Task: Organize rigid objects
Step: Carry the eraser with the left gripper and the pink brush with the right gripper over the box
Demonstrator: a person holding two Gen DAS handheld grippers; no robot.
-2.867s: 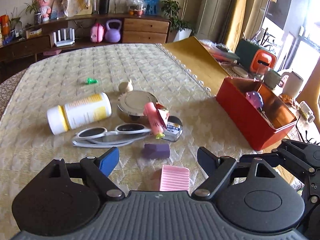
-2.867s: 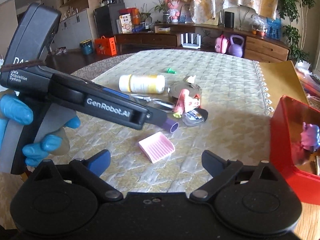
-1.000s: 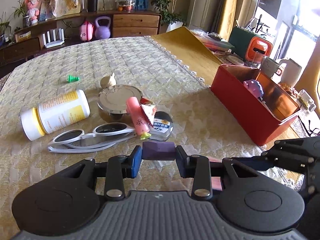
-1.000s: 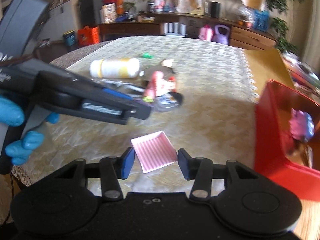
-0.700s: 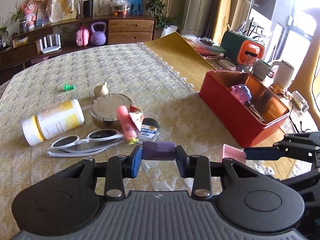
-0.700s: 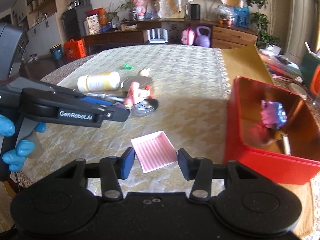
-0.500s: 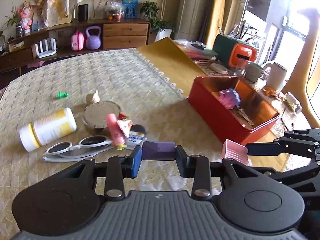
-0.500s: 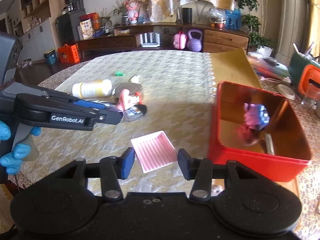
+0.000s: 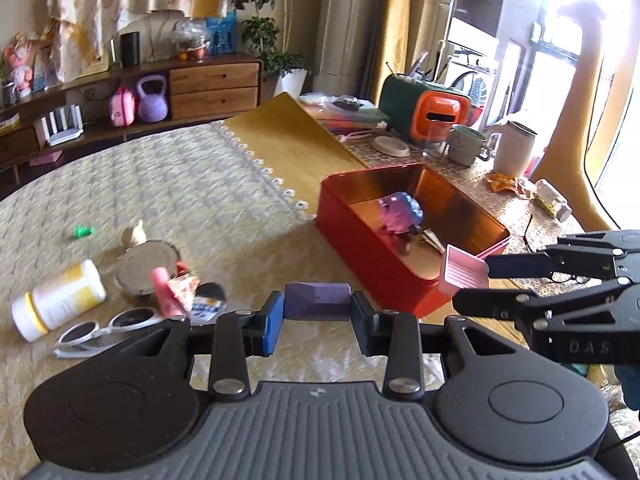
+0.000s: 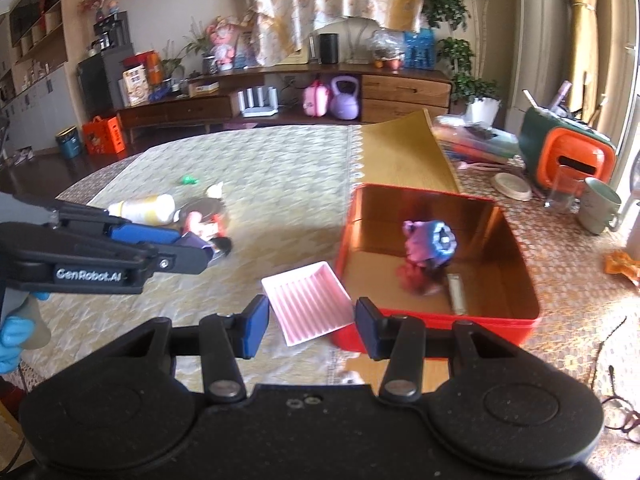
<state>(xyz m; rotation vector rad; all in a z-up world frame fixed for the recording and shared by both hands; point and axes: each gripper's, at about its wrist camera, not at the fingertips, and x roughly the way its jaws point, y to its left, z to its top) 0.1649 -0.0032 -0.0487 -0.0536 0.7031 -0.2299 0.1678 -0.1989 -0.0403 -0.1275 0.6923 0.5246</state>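
Rigid objects are partly sorted: 1 purple-and-blue plastic toy lies in the red metal box, the left gripper pinches a purple block, the right gripper clamps a pink ribbed tray just short of the box, and the white bottle and sunglasses are left on the cloth

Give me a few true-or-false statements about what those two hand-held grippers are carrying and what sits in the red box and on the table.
1. The left hand-held gripper holds a purple block. True.
2. The right hand-held gripper is empty. False: it holds a pink ribbed tray.
3. The red box is empty. False: a purple toy and a small metal piece lie inside.
4. White sunglasses lie on the tablecloth. True.
5. The bottle stands upright. False: it lies on its side.
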